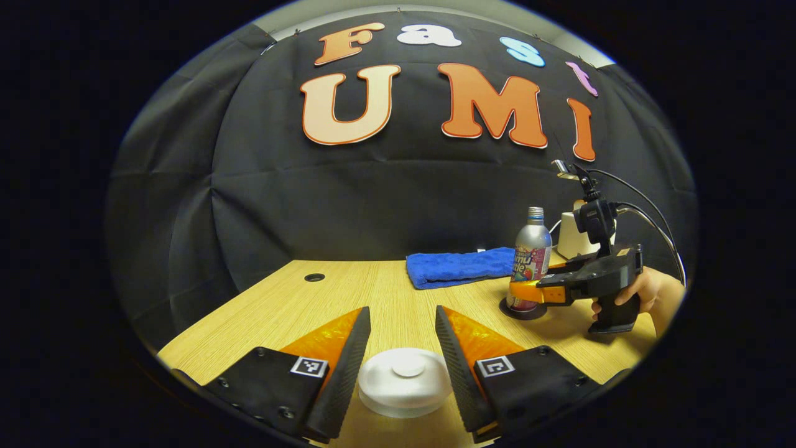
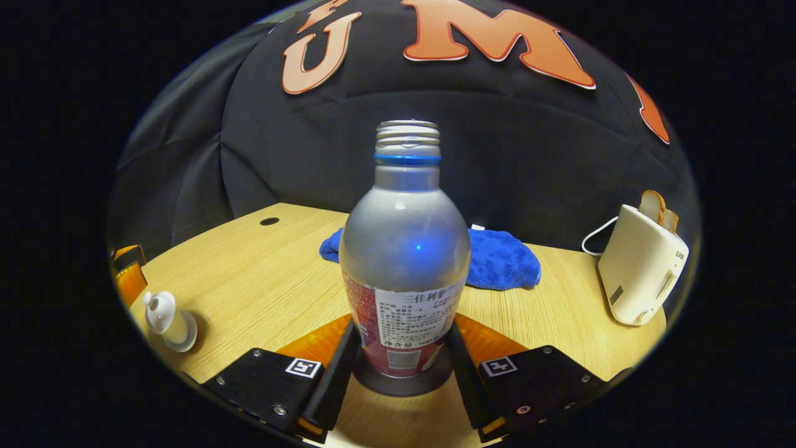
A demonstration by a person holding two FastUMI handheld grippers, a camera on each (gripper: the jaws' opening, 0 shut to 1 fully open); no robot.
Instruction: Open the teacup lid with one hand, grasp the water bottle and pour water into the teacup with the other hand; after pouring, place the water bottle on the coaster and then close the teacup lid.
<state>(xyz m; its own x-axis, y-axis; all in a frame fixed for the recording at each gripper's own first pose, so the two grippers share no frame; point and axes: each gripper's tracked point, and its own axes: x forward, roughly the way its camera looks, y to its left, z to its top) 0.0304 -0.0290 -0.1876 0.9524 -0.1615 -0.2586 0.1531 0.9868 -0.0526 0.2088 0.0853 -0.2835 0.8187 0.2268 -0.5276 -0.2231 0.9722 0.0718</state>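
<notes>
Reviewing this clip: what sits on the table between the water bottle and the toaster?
In the right gripper view, bare wooden table lies between the water bottle and the toaster; the blue towel lies farther back, behind the bottle.

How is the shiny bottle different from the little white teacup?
The water bottle is tall, silvery and has no cap; the teacup is low, white and has its lid on. The bottle stands on a dark coaster; the teacup sits straight on the table. Both stand upright between a gripper's fingers.
</notes>
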